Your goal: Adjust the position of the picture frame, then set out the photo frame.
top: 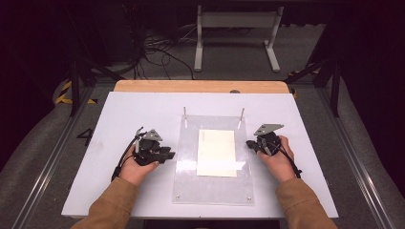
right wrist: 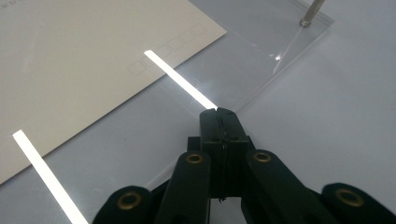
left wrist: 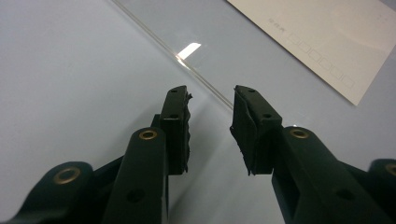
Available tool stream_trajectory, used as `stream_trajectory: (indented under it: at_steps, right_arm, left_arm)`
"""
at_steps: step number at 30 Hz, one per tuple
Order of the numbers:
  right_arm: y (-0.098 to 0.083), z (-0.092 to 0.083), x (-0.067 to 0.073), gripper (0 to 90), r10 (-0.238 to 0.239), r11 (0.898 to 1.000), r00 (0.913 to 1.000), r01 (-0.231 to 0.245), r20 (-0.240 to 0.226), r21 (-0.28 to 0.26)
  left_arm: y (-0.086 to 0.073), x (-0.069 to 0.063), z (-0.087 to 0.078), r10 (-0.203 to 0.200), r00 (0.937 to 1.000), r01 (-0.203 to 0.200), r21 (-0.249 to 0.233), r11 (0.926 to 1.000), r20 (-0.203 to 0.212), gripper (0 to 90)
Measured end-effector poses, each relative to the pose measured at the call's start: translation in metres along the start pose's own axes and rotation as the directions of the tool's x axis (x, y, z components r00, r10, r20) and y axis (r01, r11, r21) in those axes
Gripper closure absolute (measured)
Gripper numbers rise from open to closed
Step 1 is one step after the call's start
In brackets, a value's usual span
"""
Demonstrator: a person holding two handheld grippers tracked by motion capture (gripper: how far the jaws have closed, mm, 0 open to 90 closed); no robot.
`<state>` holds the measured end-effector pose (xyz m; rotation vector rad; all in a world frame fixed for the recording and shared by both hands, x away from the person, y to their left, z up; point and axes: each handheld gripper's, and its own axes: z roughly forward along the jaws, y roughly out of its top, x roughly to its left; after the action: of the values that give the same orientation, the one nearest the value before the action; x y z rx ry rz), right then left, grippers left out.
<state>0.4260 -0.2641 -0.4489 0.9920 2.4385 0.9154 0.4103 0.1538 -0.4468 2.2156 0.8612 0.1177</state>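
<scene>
The right tool [right wrist: 219, 114], at centre right of the high view, has its jaws pressed together on nothing, tip at the clear acrylic plate's [top: 186, 162] right edge. The left tool [top: 165, 153], narrowly parted and empty, sits at the plate's left edge. The cream envelope [top: 217, 152] lies flat mid-plate on the white surface [top: 119, 119], not yet gripped; picking it up seems still ahead.

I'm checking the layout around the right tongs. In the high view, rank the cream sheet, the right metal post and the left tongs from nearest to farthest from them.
1. cream sheet, just to the left of the right tongs, on the clear plate.
2. right metal post, farther back, at the plate's far edge.
3. left tongs, across the plate, on its left side.
</scene>
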Motion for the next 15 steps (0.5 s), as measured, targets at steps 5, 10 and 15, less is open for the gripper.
stream_trajectory:
  at_steps: [5,10,15]
  right_arm:
    - [0.001,-0.01,-0.001,80.9,-0.034,0.999,0.9991,0.035,0.026,-0.041]
    - [0.002,-0.023,-0.006,73.3,0.007,0.992,1.0,-0.007,-0.002,-0.127]
    - [0.005,-0.026,-0.007,65.4,-0.007,0.981,0.9989,-0.002,-0.047,-0.192]
  left_arm:
    - [-0.001,0.001,-0.006,-0.006,0.9999,0.006,-0.018,0.9998,-0.009,65.2]
    - [-0.002,-0.001,-0.01,0.004,0.9995,-0.005,-0.032,0.9995,-0.03,61.5]
    - [-0.004,-0.008,-0.017,0.036,0.9991,-0.037,-0.068,0.997,-0.024,59.6]
